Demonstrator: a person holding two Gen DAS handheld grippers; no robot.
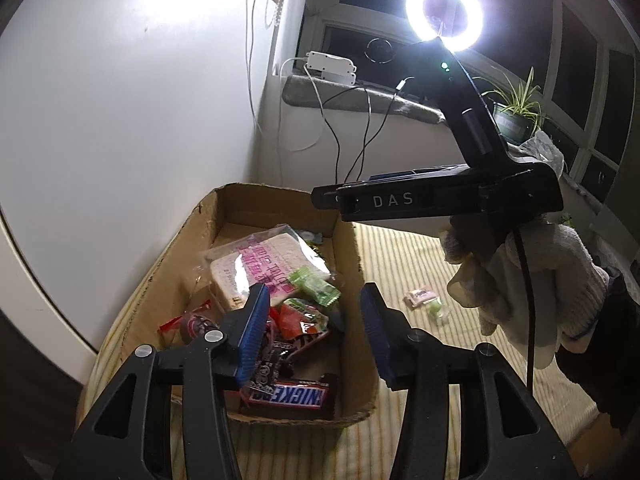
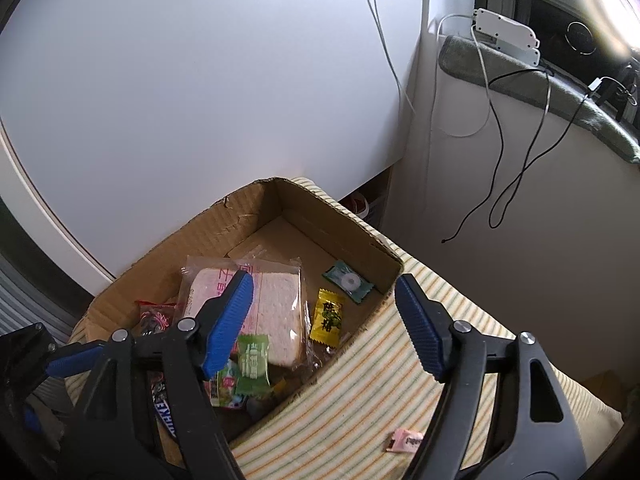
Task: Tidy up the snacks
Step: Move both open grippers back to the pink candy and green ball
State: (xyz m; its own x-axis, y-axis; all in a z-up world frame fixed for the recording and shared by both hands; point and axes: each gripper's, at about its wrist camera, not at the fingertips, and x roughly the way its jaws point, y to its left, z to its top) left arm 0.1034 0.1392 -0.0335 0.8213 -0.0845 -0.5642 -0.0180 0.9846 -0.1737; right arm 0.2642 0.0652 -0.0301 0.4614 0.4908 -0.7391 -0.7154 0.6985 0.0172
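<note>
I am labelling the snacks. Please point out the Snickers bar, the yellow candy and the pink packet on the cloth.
Snickers bar (image 1: 289, 397), left wrist view, printed name.
Yellow candy (image 2: 328, 317), right wrist view, wrapper middle.
Pink packet (image 2: 405, 440), right wrist view, wrapper middle.

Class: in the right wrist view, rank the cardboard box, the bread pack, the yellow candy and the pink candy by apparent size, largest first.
1. Cardboard box
2. Bread pack
3. Yellow candy
4. Pink candy; it lies nearer the camera, so the last two are unsure.

"DAS" on the black gripper body (image 1: 440, 200); seemingly "SNICKERS", upside down, on the boxed chocolate bar (image 1: 288, 396).
</note>
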